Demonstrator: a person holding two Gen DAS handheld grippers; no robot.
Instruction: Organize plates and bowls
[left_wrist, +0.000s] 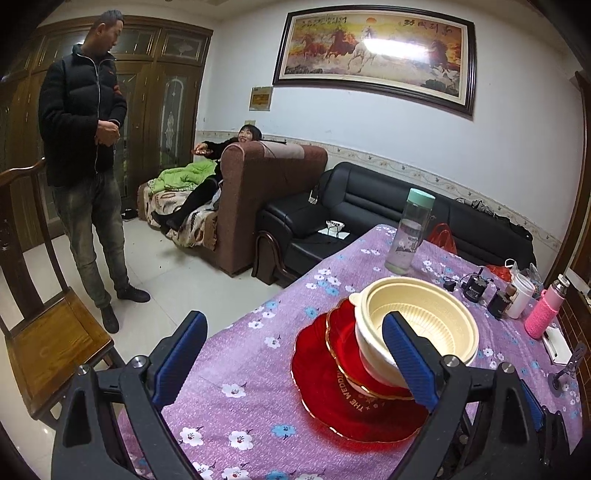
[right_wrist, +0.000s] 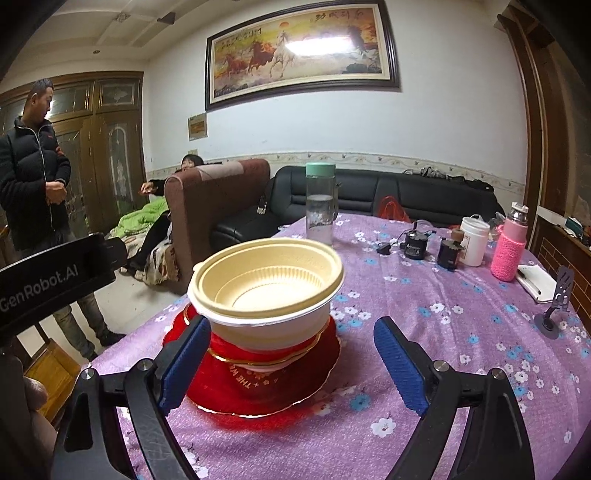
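Observation:
A cream plastic bowl (left_wrist: 417, 325) nests in a white bowl, which sits in a red glass bowl with a gold rim (left_wrist: 347, 354) on a large red glass plate (left_wrist: 332, 398), all stacked on the purple floral tablecloth. The same stack shows in the right wrist view: cream bowl (right_wrist: 266, 280), red plate (right_wrist: 266, 391). My left gripper (left_wrist: 295, 362) is open and empty, its right finger in front of the stack. My right gripper (right_wrist: 291, 362) is open and empty, just in front of the stack, fingers to either side of it.
A clear bottle with a green cap (right_wrist: 320, 203) stands behind the stack. Black chargers (right_wrist: 415, 245), a white cup (right_wrist: 472, 242), a pink bottle (right_wrist: 509, 245), a notepad (right_wrist: 535, 282) and a small stand (right_wrist: 554, 314) sit at the right. A wooden chair (left_wrist: 48, 332) and a standing man (left_wrist: 85, 166) are left.

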